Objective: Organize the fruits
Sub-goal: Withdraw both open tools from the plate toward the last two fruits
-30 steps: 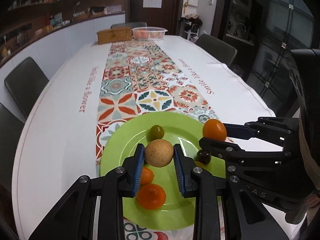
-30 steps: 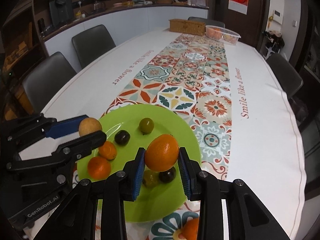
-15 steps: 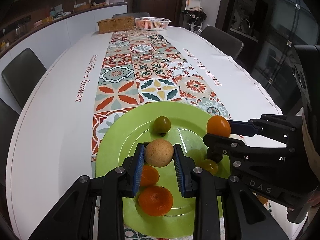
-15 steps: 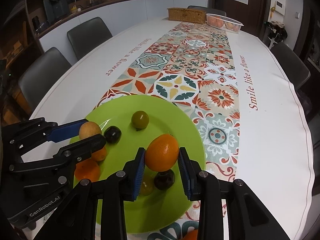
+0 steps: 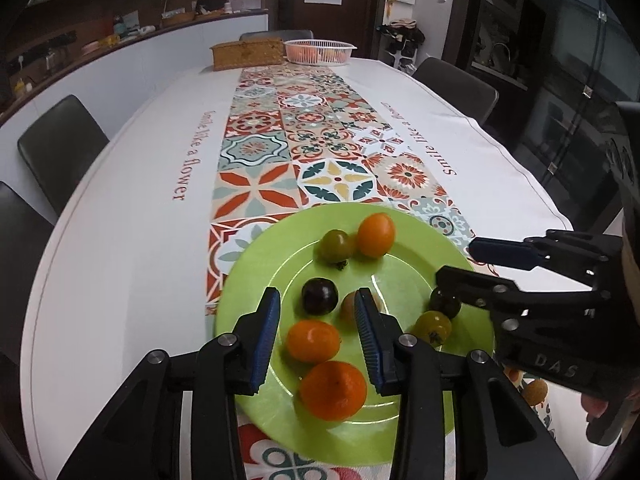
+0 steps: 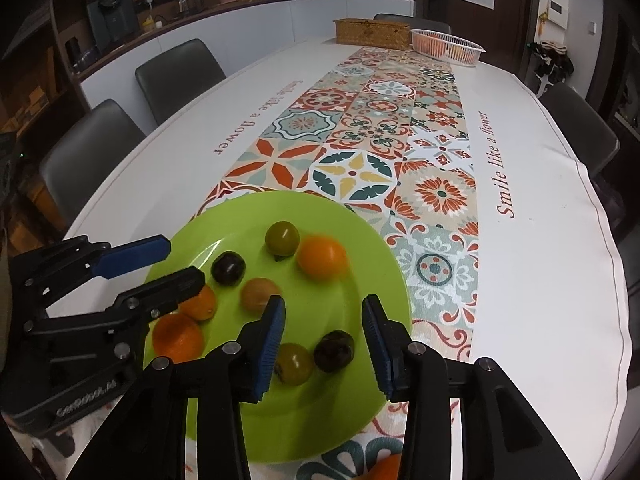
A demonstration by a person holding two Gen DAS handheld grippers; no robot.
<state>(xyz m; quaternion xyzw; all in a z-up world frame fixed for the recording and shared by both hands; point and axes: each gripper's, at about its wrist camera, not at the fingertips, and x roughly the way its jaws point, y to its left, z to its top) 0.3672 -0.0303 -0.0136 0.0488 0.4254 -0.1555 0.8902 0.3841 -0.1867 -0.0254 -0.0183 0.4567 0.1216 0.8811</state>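
Observation:
A green plate [image 5: 248, 264] [image 6: 384, 264] holds several fruits. My left gripper [image 5: 318, 320] [image 6: 184, 262] hovers over it, jaws opening, pads touching nothing. The tan round fruit [image 5: 350, 306] [image 6: 260, 294] lies on the plate just past its right finger. My right gripper [image 6: 324, 320] [image 5: 456, 259] also hangs above the plate with jaws opening and nothing gripped. The orange [image 6: 322, 258] [image 5: 376, 235], blurred, rests on the plate beside a green tomato [image 6: 282, 238]. Two mandarins [image 5: 313, 340], dark plums [image 5: 319, 296] and a yellow-green tomato [image 6: 294, 363] share the plate.
The plate sits on a patterned runner on a long white table. A wicker box [image 5: 248, 54] and a white basket [image 5: 320, 50] stand at the far end. Chairs [image 6: 180, 76] line the sides. Another orange fruit [image 6: 384, 468] and a tan one [image 5: 534, 392] lie off the plate.
Both grippers have let go: the tan fruit dropped from the left jaws and the orange from the right onto the plate. Both pairs of jaws now stand wider.

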